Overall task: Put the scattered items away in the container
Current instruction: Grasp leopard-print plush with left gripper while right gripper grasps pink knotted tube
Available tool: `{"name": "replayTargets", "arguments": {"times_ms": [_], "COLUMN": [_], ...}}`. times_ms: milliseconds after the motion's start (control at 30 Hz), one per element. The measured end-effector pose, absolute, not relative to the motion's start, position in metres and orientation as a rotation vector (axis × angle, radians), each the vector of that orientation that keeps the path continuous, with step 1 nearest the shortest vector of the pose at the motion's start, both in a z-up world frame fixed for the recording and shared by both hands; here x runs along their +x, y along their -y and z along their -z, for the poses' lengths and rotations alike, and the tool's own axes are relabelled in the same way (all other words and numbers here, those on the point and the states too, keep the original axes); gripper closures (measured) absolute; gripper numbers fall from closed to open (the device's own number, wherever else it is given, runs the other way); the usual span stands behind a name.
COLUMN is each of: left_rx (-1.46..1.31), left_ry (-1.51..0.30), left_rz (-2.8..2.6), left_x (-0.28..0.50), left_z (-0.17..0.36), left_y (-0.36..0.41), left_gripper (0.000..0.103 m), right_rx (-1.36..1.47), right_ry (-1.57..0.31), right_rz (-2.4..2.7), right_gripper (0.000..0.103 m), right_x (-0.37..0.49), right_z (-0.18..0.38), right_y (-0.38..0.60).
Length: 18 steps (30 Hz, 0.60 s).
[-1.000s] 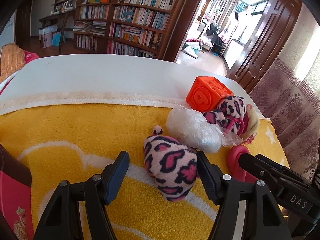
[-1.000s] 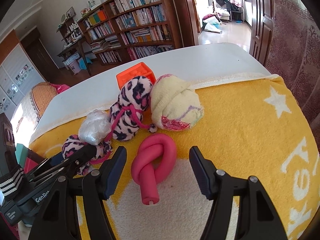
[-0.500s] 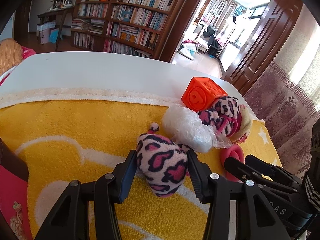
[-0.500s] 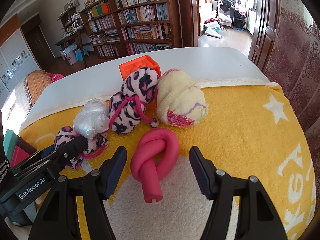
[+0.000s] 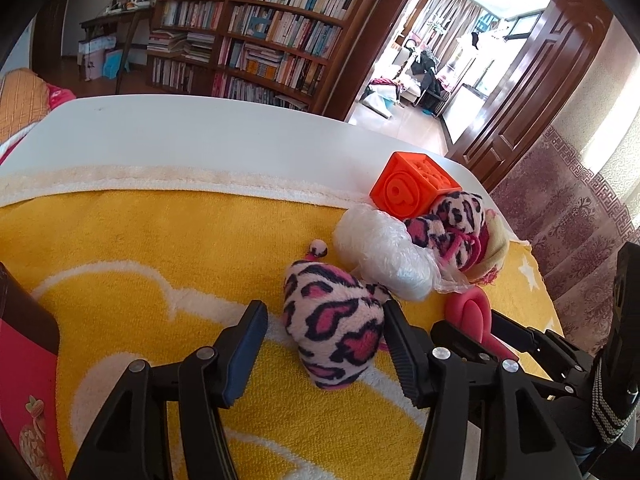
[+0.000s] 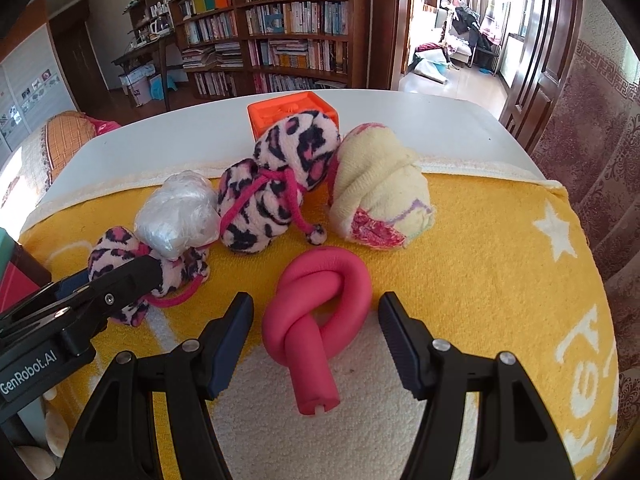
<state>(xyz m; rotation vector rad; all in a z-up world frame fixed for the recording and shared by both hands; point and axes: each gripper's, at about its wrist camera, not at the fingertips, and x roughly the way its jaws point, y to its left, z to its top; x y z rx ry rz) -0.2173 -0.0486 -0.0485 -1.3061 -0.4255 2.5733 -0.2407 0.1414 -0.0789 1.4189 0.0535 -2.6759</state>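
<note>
A pink leopard-print plush pouch [image 5: 334,326] lies on the yellow towel [image 5: 140,248], between the fingers of my left gripper [image 5: 322,342]. The right finger touches it; the left finger stands apart, so the gripper is open. My right gripper [image 6: 316,332] is open around a knotted pink foam tube [image 6: 320,308]. Behind lie a clear plastic wad [image 6: 178,216], a second leopard-print pouch [image 6: 276,188], a cream rolled sock [image 6: 378,192] and an orange cube [image 5: 412,190]. A red and dark box [image 5: 24,372], the container, stands at the left edge.
The towel covers a white table [image 5: 200,140] whose far edge runs in front of a bookshelf. A patterned curtain [image 6: 600,160] hangs at the right. My left gripper's finger [image 6: 100,292] reaches in at the left of the right wrist view.
My left gripper had closed in on the leopard pouch, and its left finger now stands wider apart from it. My right gripper has moved closer to the pink tube, still open.
</note>
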Motion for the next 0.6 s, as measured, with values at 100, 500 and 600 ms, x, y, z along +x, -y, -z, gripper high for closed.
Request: {"name": "replayTargets", "arguments": {"times_ms": [100, 500, 600], "left_rx": [-1.302, -1.301, -1.299], "left_ry": [0.395, 0.332, 0.341], "left_rz": [-2.579, -2.583, -2.583], "left_x": [-0.217, -0.215, -0.216], "left_z": [0.049, 0.050, 0.050], "left_y": [0.045, 0.034, 0.034], "left_gripper": [0.039, 0.029, 0.029], "right_rx": [1.413, 1.412, 1.411], "right_ry": [-0.105, -0.105, -0.104], "right_rz": [2.689, 2.695, 2.695], "right_gripper": [0.034, 0.035, 0.035], "right_x": [-0.238, -0.239, -0.239], "right_z": [0.081, 0.082, 0.082], "right_y": [-0.138, -0.139, -0.139]}}
